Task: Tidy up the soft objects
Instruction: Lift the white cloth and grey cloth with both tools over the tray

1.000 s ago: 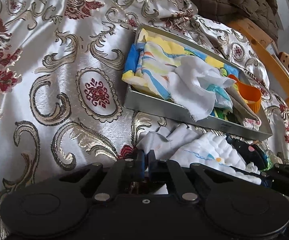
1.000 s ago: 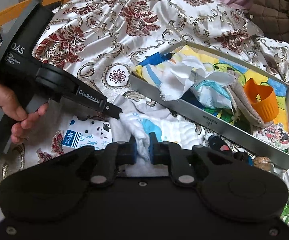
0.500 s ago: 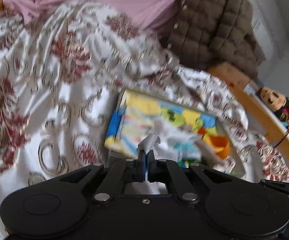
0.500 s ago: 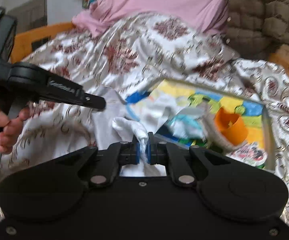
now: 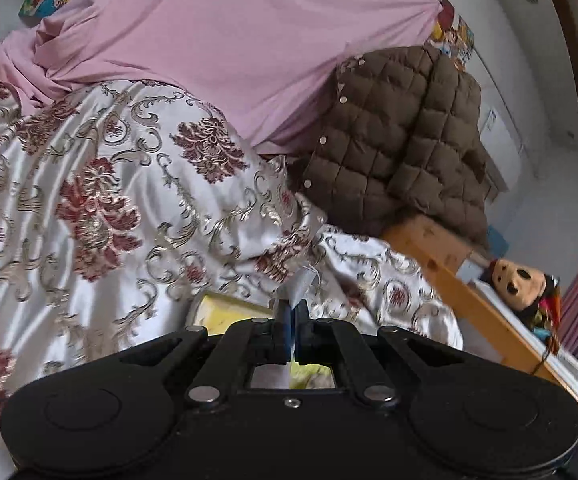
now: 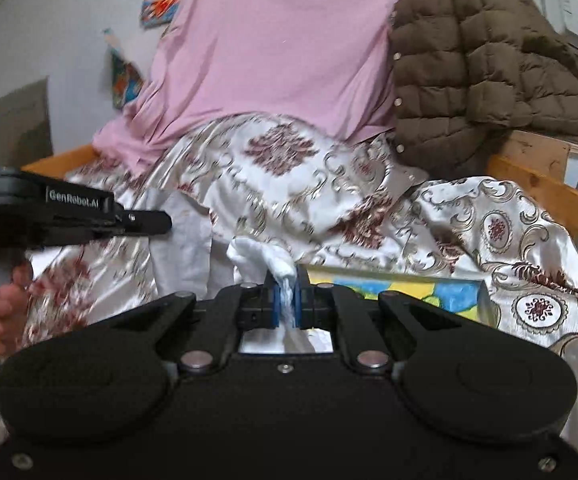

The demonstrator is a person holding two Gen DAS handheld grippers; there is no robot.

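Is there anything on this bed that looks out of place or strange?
The brown quilted jacket is heaped against the wooden bed frame, not folded. The floral bedspread is rumpled and hangs over the tray's far edge. Nothing looks spilled or damaged.

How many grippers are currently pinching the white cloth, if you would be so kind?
2. The right gripper is clamped on a bunched corner of the white cloth; the left gripper pinches another corner beside it. The cloth's lower part is hidden behind the gripper bodies.
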